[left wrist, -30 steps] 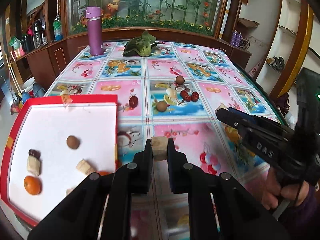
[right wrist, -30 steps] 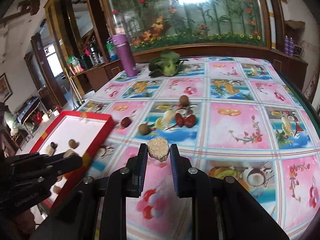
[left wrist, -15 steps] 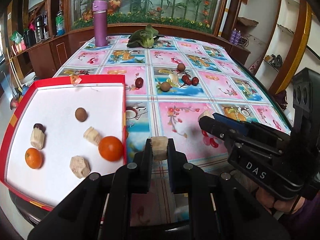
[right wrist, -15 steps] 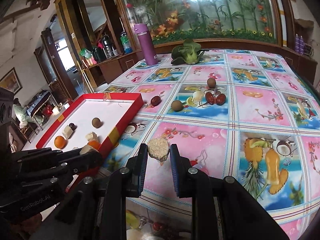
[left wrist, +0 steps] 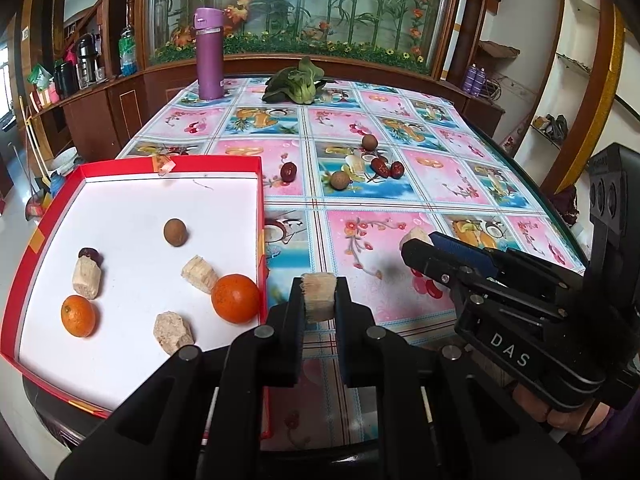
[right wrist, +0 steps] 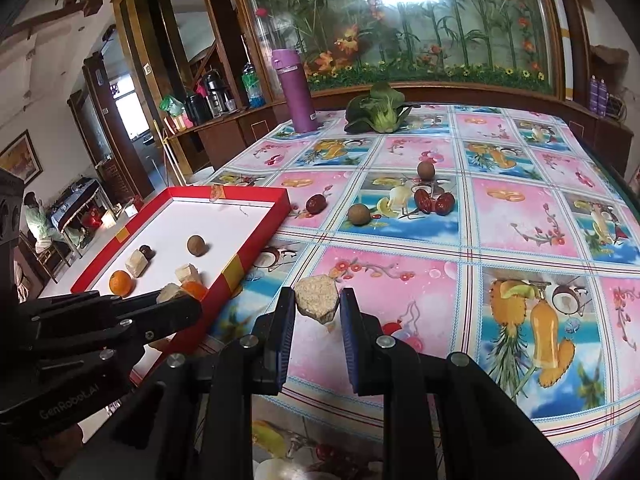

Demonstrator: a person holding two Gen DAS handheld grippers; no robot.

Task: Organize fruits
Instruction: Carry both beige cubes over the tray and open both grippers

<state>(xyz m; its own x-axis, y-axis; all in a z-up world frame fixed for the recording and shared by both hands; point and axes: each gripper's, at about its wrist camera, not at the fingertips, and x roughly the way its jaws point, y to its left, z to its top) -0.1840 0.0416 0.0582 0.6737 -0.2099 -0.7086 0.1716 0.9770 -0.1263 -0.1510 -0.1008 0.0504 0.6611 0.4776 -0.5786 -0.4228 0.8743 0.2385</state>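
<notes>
beside the red-rimmed white tray (left wrist: 256, 216), the left gripper (left wrist: 319, 300) pinches a fibrous beige chunk (left wrist: 318, 296) and the right gripper (right wrist: 317, 312) pinches a pale grainy chunk (right wrist: 317, 299).

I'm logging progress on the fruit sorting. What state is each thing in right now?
Left tongs: shut on a fibrous chunk, held beside the red tray.
Right tongs: shut on a pale chunk, held above the tablecloth.
Two oranges, a brown round fruit, a dark date and three pale pieces: lying in the tray.
Three red dates and two brown round fruits: loose on the table.
Purple flask: upright, lid on.
</notes>
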